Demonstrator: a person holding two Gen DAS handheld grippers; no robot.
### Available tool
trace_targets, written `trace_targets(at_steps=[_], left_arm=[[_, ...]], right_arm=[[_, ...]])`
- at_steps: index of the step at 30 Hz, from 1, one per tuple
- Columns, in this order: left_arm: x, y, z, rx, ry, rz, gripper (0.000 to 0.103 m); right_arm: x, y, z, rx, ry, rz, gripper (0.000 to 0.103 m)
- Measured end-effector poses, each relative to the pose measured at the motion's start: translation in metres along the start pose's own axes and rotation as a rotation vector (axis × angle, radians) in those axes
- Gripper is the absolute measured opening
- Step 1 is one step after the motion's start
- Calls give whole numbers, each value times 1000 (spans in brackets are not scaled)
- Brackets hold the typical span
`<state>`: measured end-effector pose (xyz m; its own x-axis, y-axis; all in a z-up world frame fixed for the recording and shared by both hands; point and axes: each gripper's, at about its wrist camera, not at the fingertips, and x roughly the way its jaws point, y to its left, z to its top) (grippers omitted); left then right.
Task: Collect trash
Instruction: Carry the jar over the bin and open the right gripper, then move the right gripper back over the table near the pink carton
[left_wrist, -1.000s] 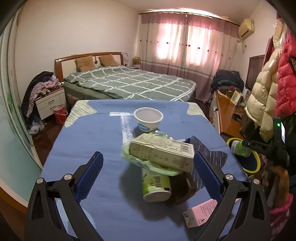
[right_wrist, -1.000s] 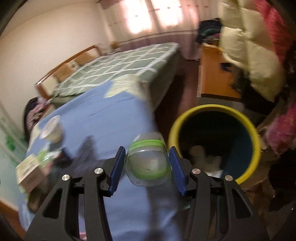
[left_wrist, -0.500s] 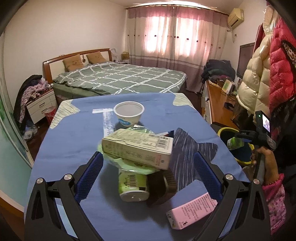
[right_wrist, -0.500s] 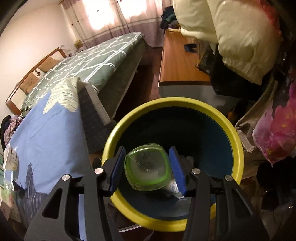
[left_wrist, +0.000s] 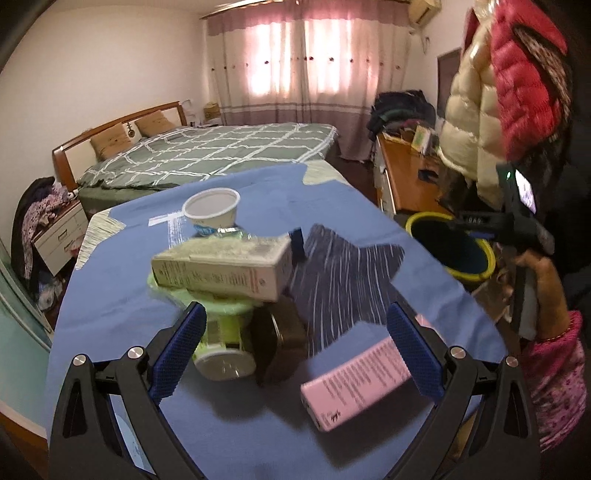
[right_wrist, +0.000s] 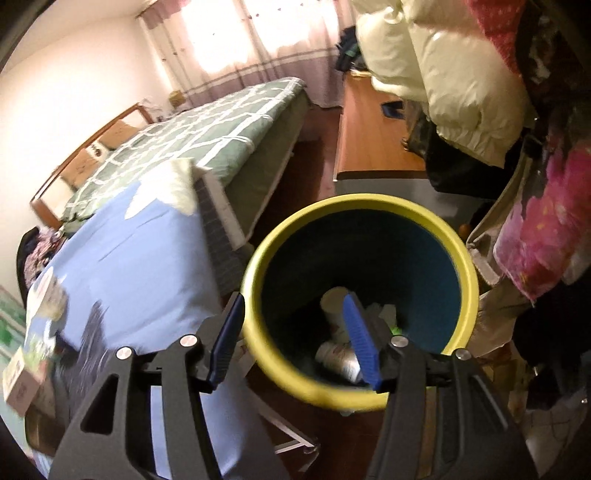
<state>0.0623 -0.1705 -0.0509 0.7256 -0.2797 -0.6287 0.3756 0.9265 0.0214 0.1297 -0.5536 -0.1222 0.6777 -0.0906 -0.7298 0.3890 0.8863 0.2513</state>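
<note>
Right hand-held gripper (right_wrist: 295, 332) spread empty over yellow-rimmed bin (right_wrist: 458, 266); left hand-held gripper (left_wrist: 295, 350) spread.

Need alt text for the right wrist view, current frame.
The right hand-held gripper hangs open and empty above a yellow-rimmed trash bin with cups and scraps at the bottom. A blue-clothed table sits to the left, a green checked bed behind.
</note>
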Motion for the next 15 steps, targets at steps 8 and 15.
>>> trace_targets(at_steps=[8, 15], left_arm=[[-1, 2, -27, 2, 52, 18, 96], [-9, 19, -36, -37, 45, 60, 96]], right_arm=[[-52, 38, -44, -146, -13, 121, 55], [-94, 81, -98, -364, 36, 243, 56]])
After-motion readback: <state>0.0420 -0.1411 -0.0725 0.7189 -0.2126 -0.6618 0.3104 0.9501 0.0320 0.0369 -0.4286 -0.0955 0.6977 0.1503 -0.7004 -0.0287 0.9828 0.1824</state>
